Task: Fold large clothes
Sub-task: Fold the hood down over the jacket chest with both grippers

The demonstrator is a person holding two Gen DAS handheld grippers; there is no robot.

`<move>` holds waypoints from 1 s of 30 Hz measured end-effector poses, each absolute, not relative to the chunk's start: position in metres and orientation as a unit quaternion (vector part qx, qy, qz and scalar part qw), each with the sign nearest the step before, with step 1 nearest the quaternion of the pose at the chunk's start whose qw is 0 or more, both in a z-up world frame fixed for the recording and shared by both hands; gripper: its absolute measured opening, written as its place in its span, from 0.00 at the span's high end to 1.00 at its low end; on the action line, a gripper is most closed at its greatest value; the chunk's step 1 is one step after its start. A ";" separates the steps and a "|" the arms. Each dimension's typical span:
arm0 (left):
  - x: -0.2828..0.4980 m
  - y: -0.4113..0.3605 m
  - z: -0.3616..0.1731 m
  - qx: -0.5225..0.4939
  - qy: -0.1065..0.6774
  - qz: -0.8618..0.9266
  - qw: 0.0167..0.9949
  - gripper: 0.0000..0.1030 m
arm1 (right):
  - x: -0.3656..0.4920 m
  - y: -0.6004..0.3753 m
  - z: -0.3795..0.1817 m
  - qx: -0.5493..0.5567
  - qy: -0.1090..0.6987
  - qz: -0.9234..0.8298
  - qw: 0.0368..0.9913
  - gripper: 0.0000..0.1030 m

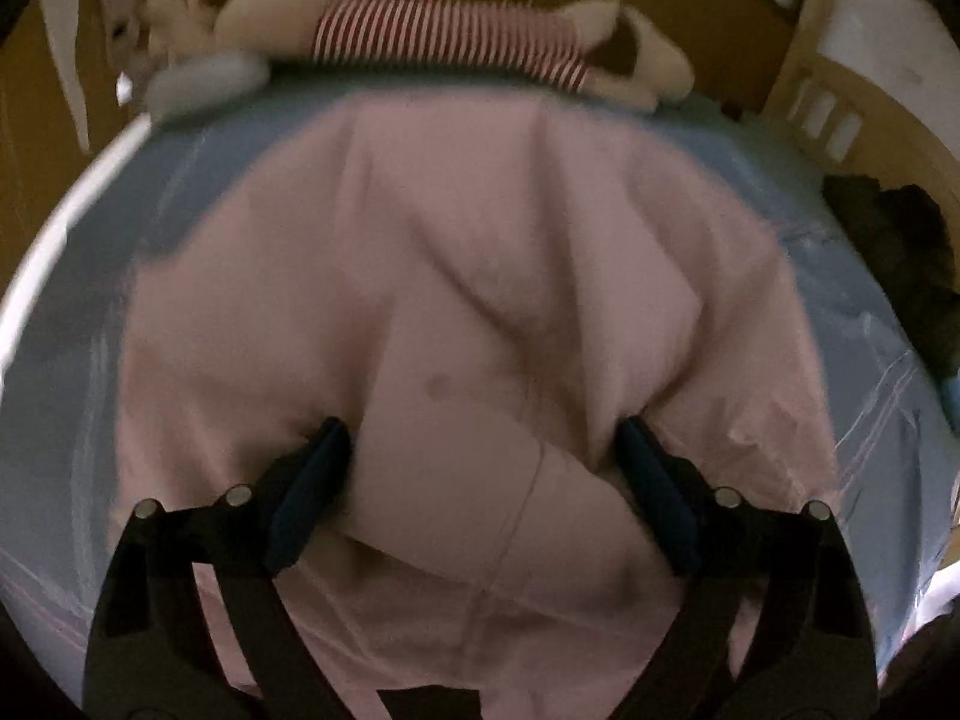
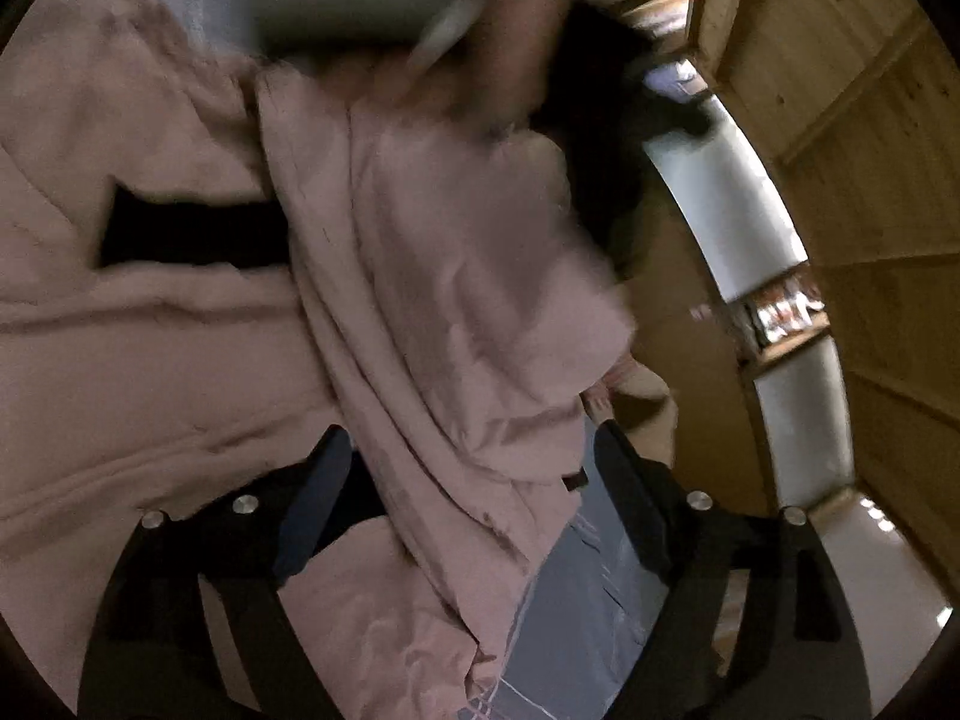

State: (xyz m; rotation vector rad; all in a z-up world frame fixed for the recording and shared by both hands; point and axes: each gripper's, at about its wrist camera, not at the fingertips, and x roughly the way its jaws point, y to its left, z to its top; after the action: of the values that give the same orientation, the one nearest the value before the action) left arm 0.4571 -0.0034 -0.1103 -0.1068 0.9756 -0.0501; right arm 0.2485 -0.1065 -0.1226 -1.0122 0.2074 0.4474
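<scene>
Now both grippers wide, pink garment (image 1: 468,276) on bed (image 1: 72,408)

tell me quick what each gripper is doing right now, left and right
Left gripper: open, jaws either side of a fold of the pink garment.
Right gripper: open, pink cloth between its jaws, not pinched.

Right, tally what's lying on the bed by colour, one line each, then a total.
Pink: 1, the garment
Red-striped: 1, the plush toy
Dark: 1, the clothes pile
Total: 3, on the blue sheet
</scene>
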 end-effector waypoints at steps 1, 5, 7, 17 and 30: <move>0.452 -0.004 -0.119 -0.042 0.466 -0.023 0.884 0.10 | 0.247 -0.114 -0.107 -0.440 0.105 0.234 0.861 0.19; 0.443 -0.008 -0.143 -0.016 0.447 -0.011 0.894 0.10 | 0.277 -0.145 -0.054 -0.233 0.144 0.240 0.931 0.11; 0.442 -0.012 -0.148 -0.012 0.441 -0.004 0.898 0.10 | 0.299 -0.152 -0.042 -0.155 0.167 0.222 0.948 0.11; 0.420 -0.006 -0.166 -0.037 0.420 -0.028 0.906 0.10 | 0.447 -0.114 -0.092 -0.042 0.352 0.144 0.924 0.11; 0.406 -0.016 -0.178 -0.006 0.396 -0.016 0.918 0.10 | 0.432 -0.101 -0.165 -0.101 0.371 0.113 0.916 0.06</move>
State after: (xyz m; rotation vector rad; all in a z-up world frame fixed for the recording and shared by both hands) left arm 0.4059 -0.0164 -0.1782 -0.0126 0.8144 -0.0331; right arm 0.4324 -0.1011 -0.1652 -0.2086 0.7642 0.2330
